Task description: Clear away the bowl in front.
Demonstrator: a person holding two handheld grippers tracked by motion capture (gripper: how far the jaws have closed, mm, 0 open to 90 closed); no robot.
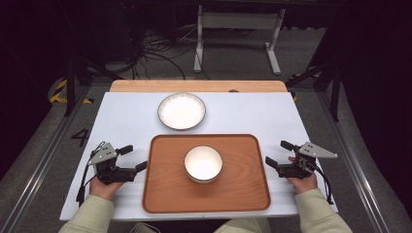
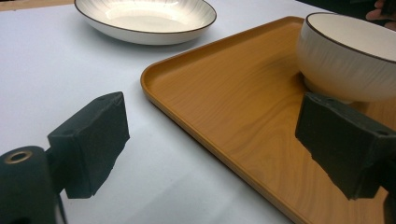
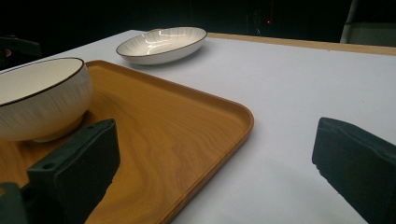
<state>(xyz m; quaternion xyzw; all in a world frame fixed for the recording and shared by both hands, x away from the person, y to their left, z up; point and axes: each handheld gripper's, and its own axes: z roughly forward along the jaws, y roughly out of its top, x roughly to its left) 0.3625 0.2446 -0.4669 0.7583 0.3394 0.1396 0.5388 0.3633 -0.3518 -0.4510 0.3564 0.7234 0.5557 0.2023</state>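
Observation:
A wooden tray [image 1: 233, 194] [image 2: 224, 116] [image 3: 187, 130] lies at the table's near middle. A white bowl [image 1: 203, 163] [image 2: 348, 56] [image 3: 39, 98] stands upright on it. Beyond the tray sits a shallow white plate [image 1: 181, 110] [image 2: 144, 18] [image 3: 161, 43] on the white table [image 1: 126, 121]. My left gripper [image 1: 133, 158] [image 2: 212, 151] rests open at the tray's left edge, its jaws astride the rim with nothing between them. My right gripper [image 1: 278, 154] [image 3: 219, 172] is open at the tray's right edge, its jaws astride the rim and empty.
A wooden strip [image 1: 198, 86] borders the table's far edge. A white metal frame [image 1: 238, 29] and loose cables [image 1: 155, 48] are on the floor beyond. Dark stand legs [image 1: 73, 82] flank both sides of the table.

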